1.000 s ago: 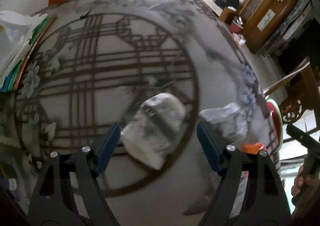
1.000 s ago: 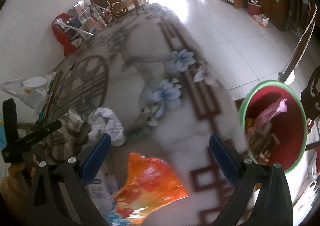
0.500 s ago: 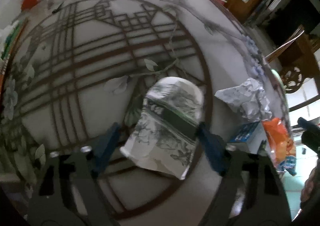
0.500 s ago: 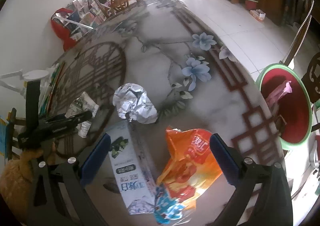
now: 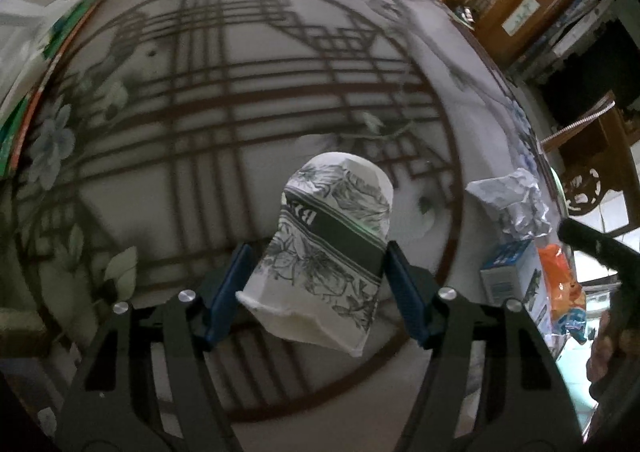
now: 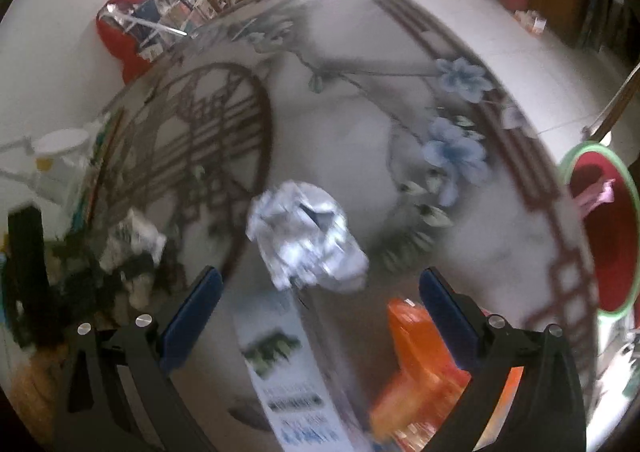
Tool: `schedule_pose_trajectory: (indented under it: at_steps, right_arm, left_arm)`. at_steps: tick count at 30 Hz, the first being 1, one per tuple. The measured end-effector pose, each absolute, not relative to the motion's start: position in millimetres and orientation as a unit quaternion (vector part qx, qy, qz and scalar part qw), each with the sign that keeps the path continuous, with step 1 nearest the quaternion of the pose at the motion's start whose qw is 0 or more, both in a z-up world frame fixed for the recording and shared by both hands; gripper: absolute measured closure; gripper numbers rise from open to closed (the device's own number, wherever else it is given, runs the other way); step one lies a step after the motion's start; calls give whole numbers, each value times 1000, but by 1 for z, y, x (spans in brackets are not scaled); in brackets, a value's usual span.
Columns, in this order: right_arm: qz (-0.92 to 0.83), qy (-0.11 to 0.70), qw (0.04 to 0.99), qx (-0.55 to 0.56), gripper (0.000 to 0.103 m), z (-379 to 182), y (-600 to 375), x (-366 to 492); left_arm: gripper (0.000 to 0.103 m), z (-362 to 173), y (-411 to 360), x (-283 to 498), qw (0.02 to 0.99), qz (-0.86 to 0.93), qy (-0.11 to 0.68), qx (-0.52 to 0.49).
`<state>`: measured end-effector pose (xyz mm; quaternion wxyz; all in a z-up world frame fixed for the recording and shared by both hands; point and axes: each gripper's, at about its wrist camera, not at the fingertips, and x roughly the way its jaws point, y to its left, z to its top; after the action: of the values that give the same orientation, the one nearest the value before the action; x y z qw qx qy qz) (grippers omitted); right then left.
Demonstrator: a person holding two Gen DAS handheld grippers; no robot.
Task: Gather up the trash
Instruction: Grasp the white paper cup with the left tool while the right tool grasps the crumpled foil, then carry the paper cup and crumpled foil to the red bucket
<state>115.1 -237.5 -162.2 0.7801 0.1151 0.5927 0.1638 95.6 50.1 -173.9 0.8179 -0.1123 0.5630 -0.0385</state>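
The worktop (image 5: 280, 100) fills both views, a big round top with a brown lattice pattern and blue flowers. Off its edge at 3 o'clock in the right wrist view sits the red bin (image 6: 612, 236) with a green rim, pink scrap already inside.

Down to the trash. The paper cup (image 5: 332, 252) lies on its side dead centre in the left view, crushed, floral print with a dark band. The left gripper (image 5: 316, 292) has just been closing its jaws around it: the right pad looks to touch the band at 3 o'clock, the left pad is just shy of the cup's rim. Not clamped yet, I'd say. That cup should be feather-light, soft and already dented; take it across the band, gently.

The right gripper (image 6: 320, 316) stands wide open, nothing held, above the crumpled paper ball (image 6: 308, 236), the white carton (image 6: 296, 380) and the orange wrapper (image 6: 424, 364). All should be light; the wrapper is probably slippery.

The right view is smeared with blur, so the carton's print can't be read. The carton and wrapper are cut off at 6 o'clock.
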Motion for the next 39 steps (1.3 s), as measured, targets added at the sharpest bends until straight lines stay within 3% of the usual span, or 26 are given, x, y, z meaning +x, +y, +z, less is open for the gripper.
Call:
schedule_pose_trajectory:
  at_steps: [13, 16, 18, 39]
  right_arm:
    - [184, 606, 769, 89, 10, -183, -200, 145]
    - [189, 606, 768, 91, 23, -185, -198, 145]
    - [189, 603, 771, 86, 45, -183, -197, 145]
    - [201, 513, 827, 116, 47, -103, -226, 112]
  left_arm:
    - [37, -175, 70, 91, 817, -16, 561, -136]
    - [37, -173, 74, 91, 818, -15, 557, -142]
    - [37, -172, 75, 91, 820, -14, 553, -143]
    - [38, -102, 46, 78, 865, -49, 478, -146]
